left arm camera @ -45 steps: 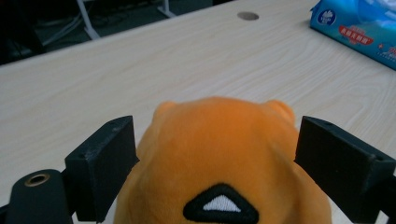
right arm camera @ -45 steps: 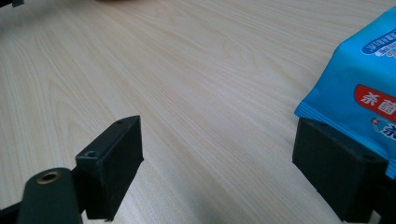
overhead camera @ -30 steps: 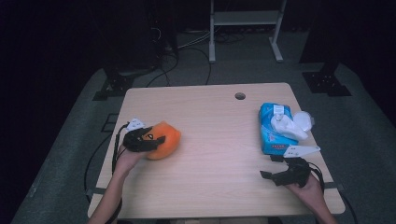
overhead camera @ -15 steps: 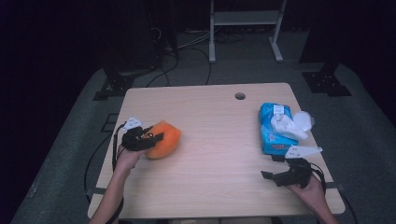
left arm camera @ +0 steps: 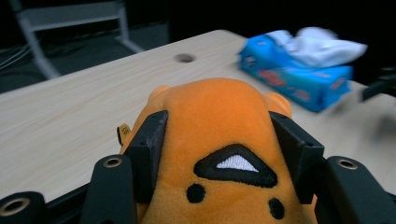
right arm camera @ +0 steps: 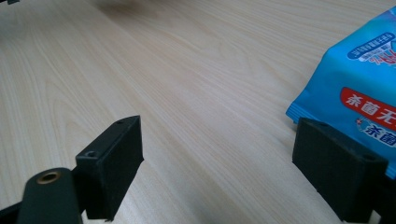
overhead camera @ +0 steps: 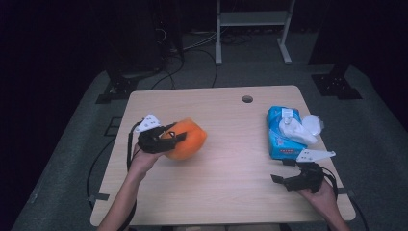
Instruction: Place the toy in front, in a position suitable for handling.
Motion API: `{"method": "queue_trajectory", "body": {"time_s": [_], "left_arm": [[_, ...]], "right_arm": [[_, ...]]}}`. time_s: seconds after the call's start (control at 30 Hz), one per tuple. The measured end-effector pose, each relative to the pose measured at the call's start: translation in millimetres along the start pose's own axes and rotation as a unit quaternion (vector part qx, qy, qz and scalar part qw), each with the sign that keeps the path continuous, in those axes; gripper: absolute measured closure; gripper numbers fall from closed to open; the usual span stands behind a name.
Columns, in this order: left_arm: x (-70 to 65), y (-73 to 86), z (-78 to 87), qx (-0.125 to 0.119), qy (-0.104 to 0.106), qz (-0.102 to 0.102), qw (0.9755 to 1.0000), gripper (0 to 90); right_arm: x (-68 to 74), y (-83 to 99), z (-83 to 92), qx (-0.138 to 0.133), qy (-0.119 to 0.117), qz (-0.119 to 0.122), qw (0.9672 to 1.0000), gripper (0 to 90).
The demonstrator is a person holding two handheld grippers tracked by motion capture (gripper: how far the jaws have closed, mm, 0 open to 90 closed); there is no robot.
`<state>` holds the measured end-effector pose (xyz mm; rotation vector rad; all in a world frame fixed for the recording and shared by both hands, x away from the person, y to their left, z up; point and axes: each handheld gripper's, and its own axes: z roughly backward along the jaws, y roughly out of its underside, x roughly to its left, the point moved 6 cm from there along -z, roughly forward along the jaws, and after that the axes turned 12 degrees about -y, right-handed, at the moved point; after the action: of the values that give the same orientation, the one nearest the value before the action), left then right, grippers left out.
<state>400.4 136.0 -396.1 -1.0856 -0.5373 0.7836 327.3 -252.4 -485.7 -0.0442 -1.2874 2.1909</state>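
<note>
left hand-held gripper [left arm camera: 217, 154] clamps orange plush [left arm camera: 219, 140], black-and-white patch visible | right hand-held gripper [right arm camera: 217, 163] apart

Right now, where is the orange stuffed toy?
In the high view the orange stuffed toy is on the table's left side, squeezed in the left tongs, far from the blue wipes pack on the right.

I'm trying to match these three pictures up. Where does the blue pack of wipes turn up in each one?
High view: the blue pack of wipes lies at the table's right side, ahead of the right gripper.
Left gripper view: upper right, blurred, beyond the orange plush toy held between the jaws.
Right gripper view: right edge, just past the right-hand jaw.
Shared landmark: the pale wooden tabletop.
</note>
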Motion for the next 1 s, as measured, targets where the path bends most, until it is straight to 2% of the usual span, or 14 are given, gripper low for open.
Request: {"method": "queue_trajectory", "body": {"time_s": [0.17, 0.2, 0.23, 0.27, 0.37, 0.4, 0.43, 0.47, 0.53, 0.6, 0.63, 0.7, 0.83, 1.0], "left_arm": [[-46.5, -3.2, -15.0, 0.0, 0.055, -0.024, 0.9982, 43.2], [-46.5, -3.2, -15.0, 0.0, 0.055, -0.024, 0.9982, 43.2], [-65.5, -0.7, -23.1, 0.003, 0.079, -0.032, 0.9964, 43.2], [-75.0, 1.1, -27.2, 0.005, 0.09, -0.035, 0.9953, 43.2], [-101.7, 12.3, -38.7, 0.018, 0.124, -0.051, 0.9908, 43.4], [-101.7, 12.3, -38.7, 0.018, 0.124, -0.051, 0.9908, 43.3], [-116.0, 24.7, -45.8, 0.029, 0.143, -0.06, 0.9875, 43.3], [-120.9, 31.8, -49.3, 0.033, 0.151, -0.058, 0.9863, 43.3], [-127.2, 47.2, -55.3, 0.051, 0.164, -0.067, 0.9828, 42.9], [-128.8, 49.7, -55.6, 0.044, 0.171, -0.057, 0.9827, 42.5], [-129.1, 49.2, -53.4, 0.045, 0.165, -0.08, 0.9821, 41.9], [-129.4, 51.2, -51.7, 0.043, 0.164, -0.088, 0.9815, 41.0], [-129.2, 56.5, -50.1, 0.038, 0.166, -0.086, 0.9816, 39.3], [-132.7, 58.9, -49.6, 0.031, 0.161, -0.105, 0.9808, 36.3]], "right_arm": [[-1.8, 0.2, 2.2, -0.002, 0.003, -0.002, 1.0, 15.1], [-2.1, 0.2, 2.6, -0.003, 0.003, -0.002, 1.0, 15.1], [-2.2, 0.1, 3.2, -0.003, 0.003, -0.002, 1.0, 15.0], [-2.5, 0.0, 3.7, -0.004, 0.004, -0.002, 1.0, 15.1], [-3.1, -0.5, 6.1, -0.008, 0.005, -0.002, 1.0, 15.0], [-3.1, -0.5, 6.1, -0.008, 0.005, -0.002, 1.0, 15.0], [-3.4, -0.7, 7.7, -0.009, 0.007, -0.001, 0.9999, 15.0], [-3.6, -0.8, 8.4, -0.01, 0.007, 0.0, 0.9999, 15.1], [-3.5, -0.6, 10.2, -0.012, 0.009, 0.0, 0.9999, 15.1], [-3.6, -0.4, 10.9, -0.012, 0.009, 0.0, 0.9999, 15.1], [-4.3, -0.3, 12.3, -0.014, 0.011, 0.0, 0.9998, 15.1], [-4.9, -0.6, 12.7, -0.015, 0.012, 0.001, 0.9998, 15.1], [-4.6, -2.6, 13.9, -0.02, 0.018, 0.007, 0.9996, 15.3], [-4.5, -11.4, 19.5, -0.037, 0.033, 0.018, 0.9986, 15.3]]}}
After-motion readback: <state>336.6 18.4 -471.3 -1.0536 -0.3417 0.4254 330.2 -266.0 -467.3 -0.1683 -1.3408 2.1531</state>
